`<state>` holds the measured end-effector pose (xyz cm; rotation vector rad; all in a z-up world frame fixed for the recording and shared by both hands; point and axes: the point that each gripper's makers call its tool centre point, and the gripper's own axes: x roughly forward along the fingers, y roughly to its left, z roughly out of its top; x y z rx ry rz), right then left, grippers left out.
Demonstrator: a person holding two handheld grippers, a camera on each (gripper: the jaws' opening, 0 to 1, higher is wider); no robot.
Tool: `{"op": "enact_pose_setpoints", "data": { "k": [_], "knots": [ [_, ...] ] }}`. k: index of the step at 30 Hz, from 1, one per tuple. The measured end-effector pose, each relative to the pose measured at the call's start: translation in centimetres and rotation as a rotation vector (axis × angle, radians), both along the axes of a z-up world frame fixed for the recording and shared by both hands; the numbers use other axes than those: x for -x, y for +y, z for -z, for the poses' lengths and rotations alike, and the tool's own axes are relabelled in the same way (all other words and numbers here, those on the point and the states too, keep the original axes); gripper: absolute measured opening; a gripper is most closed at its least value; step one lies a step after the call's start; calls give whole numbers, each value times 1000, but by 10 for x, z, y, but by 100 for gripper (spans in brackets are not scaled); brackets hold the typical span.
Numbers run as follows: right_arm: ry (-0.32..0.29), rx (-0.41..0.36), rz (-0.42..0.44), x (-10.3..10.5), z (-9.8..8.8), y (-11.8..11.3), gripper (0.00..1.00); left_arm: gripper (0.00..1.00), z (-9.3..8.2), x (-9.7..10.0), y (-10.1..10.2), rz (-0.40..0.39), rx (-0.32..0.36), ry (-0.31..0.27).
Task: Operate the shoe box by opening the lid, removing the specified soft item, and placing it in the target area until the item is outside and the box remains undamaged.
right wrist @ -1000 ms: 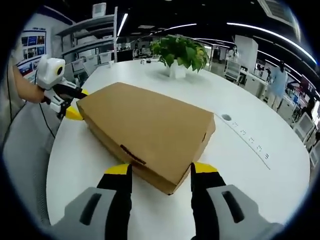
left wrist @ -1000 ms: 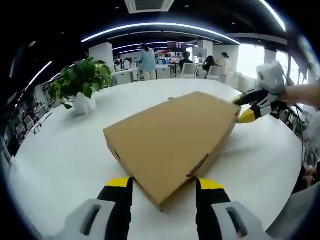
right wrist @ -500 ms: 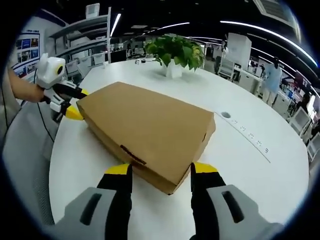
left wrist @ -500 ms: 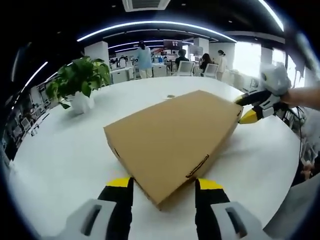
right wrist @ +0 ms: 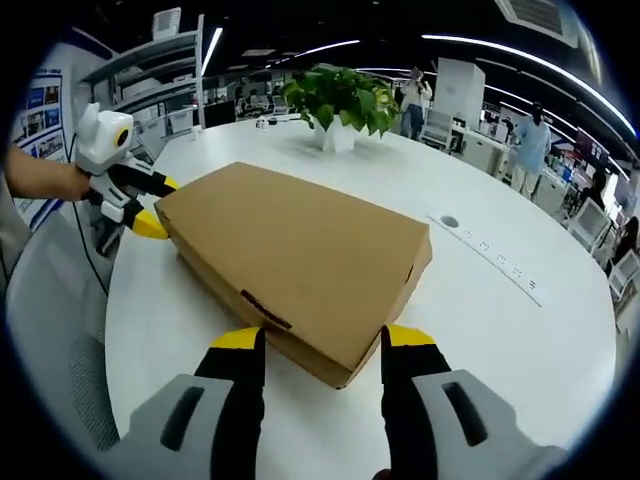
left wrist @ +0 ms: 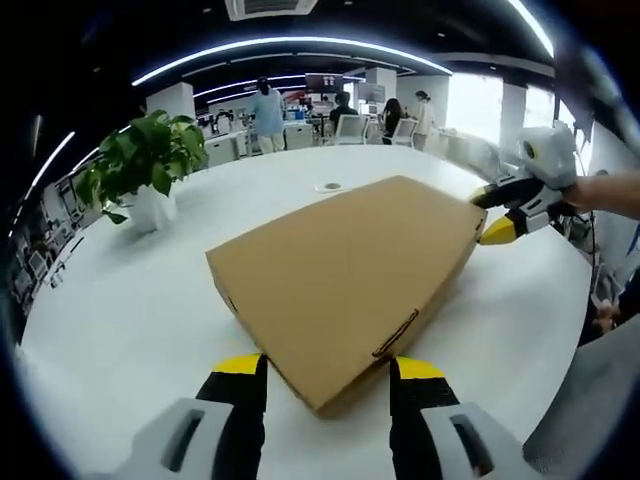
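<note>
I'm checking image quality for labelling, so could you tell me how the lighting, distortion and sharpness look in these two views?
Left gripper view: fisheye bends the ceiling lights into arcs; the box is sharp and evenly lit, the window behind is blown out. Right gripper view: same curving of the table edge; soft shadow under the box, distant people slightly blurred.

Your left gripper view and right gripper view face each other from opposite corners of the closed shoe box (left wrist: pixel 345 270) (right wrist: pixel 295 255), both close, sharing it and the white table (left wrist: pixel 120 310) (right wrist: pixel 500 320).
</note>
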<state>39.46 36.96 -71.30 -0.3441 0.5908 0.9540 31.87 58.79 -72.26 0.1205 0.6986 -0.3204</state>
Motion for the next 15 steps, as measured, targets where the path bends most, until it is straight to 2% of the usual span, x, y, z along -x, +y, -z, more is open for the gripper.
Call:
{"op": "enact_pose_setpoints", "data": {
  "k": [13,15],
  "knots": [
    [25,-14,80,24,0,16,41,48,0,3,23,88,8,14],
    [25,-12,90,27,0,17,41,47,1,5,27,88,27,26]
  ]
}}
